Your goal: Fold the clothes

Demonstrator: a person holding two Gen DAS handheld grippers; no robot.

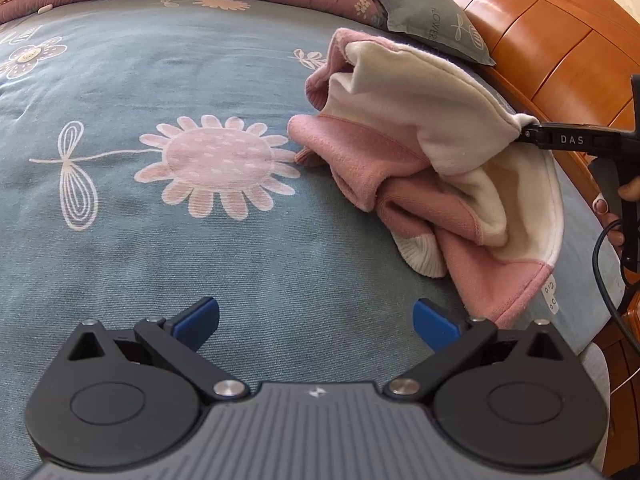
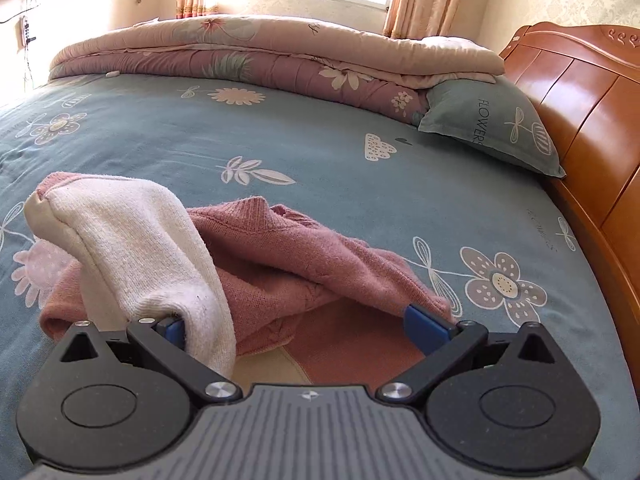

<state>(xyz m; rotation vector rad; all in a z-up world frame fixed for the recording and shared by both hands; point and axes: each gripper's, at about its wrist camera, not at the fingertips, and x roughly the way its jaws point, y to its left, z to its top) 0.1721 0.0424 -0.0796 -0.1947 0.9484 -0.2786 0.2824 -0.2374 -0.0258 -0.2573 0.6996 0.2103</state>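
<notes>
Right gripper (image 2: 300,324): jaws apart, sweater (image 2: 280,248) draped over both fingers, not clamped.
Sweater: pink knit with cream panels, crumpled in a heap on the bedsheet (image 1: 160,248) on the side toward the headboard (image 1: 560,40), with one cream fold tented up on the right gripper. Risk: without a clamp, any lift would likely let the cloth slide off. Left gripper (image 1: 316,320): jaws apart, empty, near the hem.

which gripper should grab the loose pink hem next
Left. The left gripper is open and empty over the bedsheet, with the pink hem of the sweater just ahead to its right. The right gripper has the sweater draped over its spread fingers.
</notes>
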